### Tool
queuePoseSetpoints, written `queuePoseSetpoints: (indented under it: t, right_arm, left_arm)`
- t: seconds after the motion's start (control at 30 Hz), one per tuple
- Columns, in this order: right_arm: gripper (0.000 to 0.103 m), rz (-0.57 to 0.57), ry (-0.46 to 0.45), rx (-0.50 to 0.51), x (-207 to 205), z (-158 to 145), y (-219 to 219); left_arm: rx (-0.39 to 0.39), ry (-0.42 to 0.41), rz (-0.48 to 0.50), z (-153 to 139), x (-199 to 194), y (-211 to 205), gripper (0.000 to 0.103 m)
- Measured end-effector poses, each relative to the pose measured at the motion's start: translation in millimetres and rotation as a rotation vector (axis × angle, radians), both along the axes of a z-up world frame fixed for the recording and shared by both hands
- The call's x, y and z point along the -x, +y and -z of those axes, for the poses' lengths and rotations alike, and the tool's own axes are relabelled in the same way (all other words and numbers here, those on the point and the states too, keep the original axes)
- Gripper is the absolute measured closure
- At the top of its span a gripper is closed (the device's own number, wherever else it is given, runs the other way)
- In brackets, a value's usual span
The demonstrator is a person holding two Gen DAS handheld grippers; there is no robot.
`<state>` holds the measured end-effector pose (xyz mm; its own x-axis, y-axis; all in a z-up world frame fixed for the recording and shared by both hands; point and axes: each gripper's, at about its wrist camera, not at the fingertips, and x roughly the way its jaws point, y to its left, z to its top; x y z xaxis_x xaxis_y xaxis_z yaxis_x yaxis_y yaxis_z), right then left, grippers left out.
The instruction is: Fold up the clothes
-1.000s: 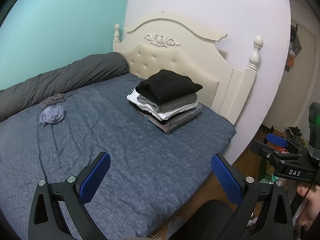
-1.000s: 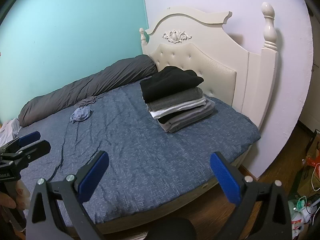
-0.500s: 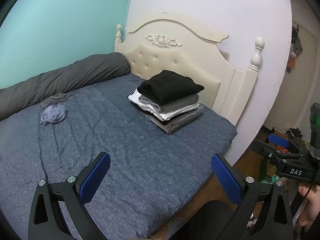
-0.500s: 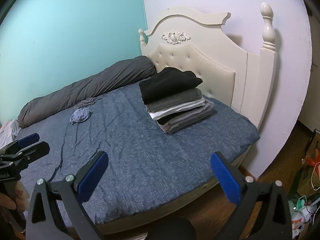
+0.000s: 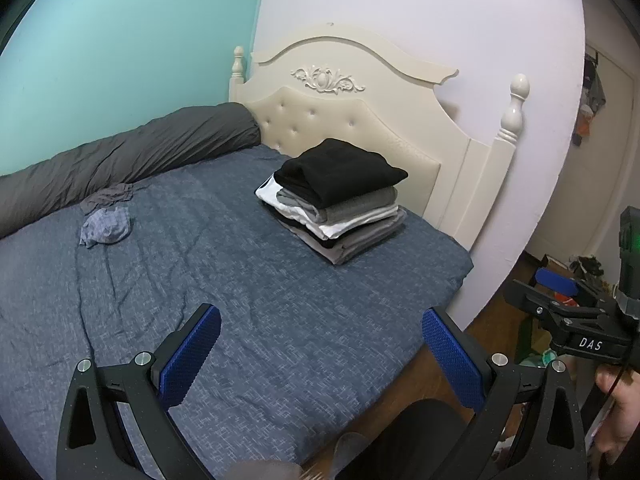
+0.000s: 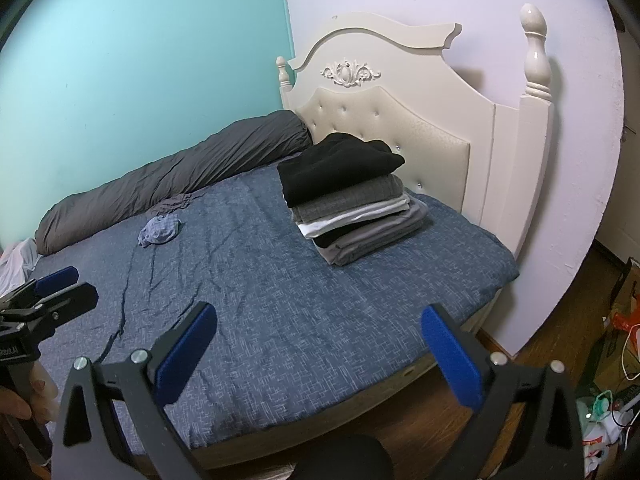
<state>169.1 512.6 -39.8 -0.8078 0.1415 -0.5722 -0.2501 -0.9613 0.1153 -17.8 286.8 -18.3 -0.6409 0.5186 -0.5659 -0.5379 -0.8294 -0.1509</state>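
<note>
Both grippers spread, empty, above the bed (image 5: 280,320).
Left gripper (image 5: 320,356), right gripper (image 6: 318,354): reaching upper-left for the crumpled cloth (image 5: 106,226) risks nudging the folded stack (image 5: 336,196).

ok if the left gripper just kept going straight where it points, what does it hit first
Most likely the bare blue bedsheet. The left gripper, jaws wide open and empty, aims down at the mattress short of the folded stack. Nothing lies between, though depth is hard to judge in the fisheye view.

A home bedroom — bed (image 5: 280,320); tufted headboard (image 5: 340,120).
</note>
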Motion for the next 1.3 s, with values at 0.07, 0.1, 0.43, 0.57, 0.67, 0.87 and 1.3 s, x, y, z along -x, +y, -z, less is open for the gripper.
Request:
queuePoseSetpoints:
  t: [0.07, 0.1, 0.43, 0.57, 0.67, 0.87, 1.3]
  right_arm:
    - [0.000, 0.000, 0.000, 0.000, -0.4, 0.2, -0.3]
    - [0.000, 0.000, 0.000, 0.000, -0.4, 0.3, -0.4]
    - [0.000, 0.001, 0.007, 0.013, -1.5, -0.1, -0.9]
    - [0.000, -0.002, 0.004, 0.014, 0.4, 0.1, -0.6]
    - [0.000, -0.006, 0.004, 0.016, 0.7, 0.0, -1.5]
    - [0.000, -0.003, 0.006, 0.014, -0.1, -0.7, -1.0]
    - [0.000, -0.001, 0.006, 0.014, 0.4, -2.2, -0.3]
  left_arm:
    - [0.001, -0.002, 0.004, 0.4, 0.3, 0.9, 0.000]
    - [0.001, -0.002, 0.004, 0.6, 0.0, 0.9, 0.000]
    - [-0.004, -0.002, -0.010, 0.8, 1.2, -1.1, 0.000]
    - [-0.007, -0.007, -0.012, 1.0, 1.3, -1.9, 0.000]
    - [-0.007, -0.006, -0.011, 1.4, 0.9, -1.8, 0.000]
    - [-0.007, -0.005, -0.010, 1.2, 1.3, -1.9, 0.000]
    - [-0.016, -0.002, -0.018, -0.5, 1.7, -5.7, 0.000]
